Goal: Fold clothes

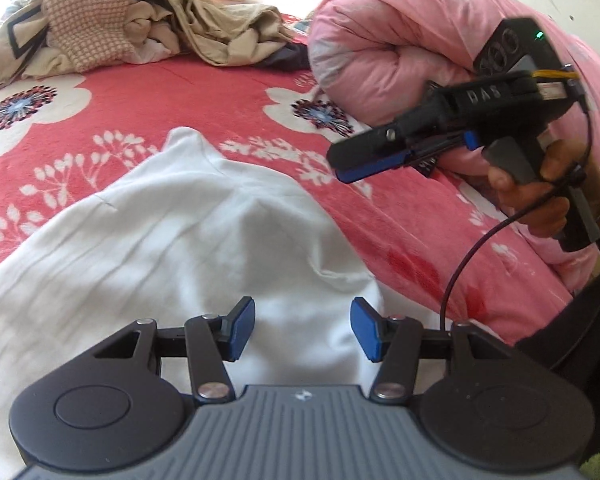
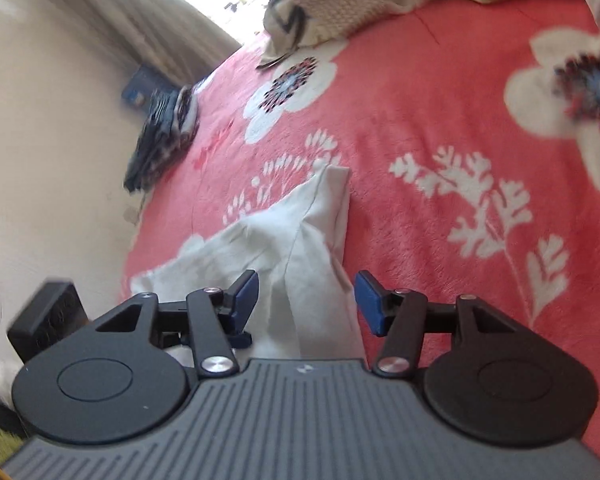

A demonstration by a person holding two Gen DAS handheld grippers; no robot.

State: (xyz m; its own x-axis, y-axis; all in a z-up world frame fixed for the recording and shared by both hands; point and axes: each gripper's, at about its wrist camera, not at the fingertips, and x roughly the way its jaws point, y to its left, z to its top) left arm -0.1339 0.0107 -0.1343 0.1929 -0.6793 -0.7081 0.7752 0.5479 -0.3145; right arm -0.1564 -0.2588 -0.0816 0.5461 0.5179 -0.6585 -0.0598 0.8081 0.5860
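A white garment (image 1: 172,240) lies crumpled on the red flowered bed cover (image 1: 140,104). My left gripper (image 1: 304,328) hovers over its near end, open, with cloth showing behind the gap and nothing pressed by the blue pads. My right gripper (image 1: 364,164) hangs above the garment's right side, held by a person's hand (image 1: 540,200). In the right wrist view the right gripper (image 2: 306,300) stands open over a pointed corner of the white garment (image 2: 300,232). Its pads are clear of the cloth.
A pile of beige, checked and dark clothes (image 1: 100,28) sits at the far left of the bed. A rolled pink quilt (image 1: 400,40) fills the far right. A dark patterned cloth (image 2: 164,136) lies at the bed's edge by the wall and curtain (image 2: 100,0).
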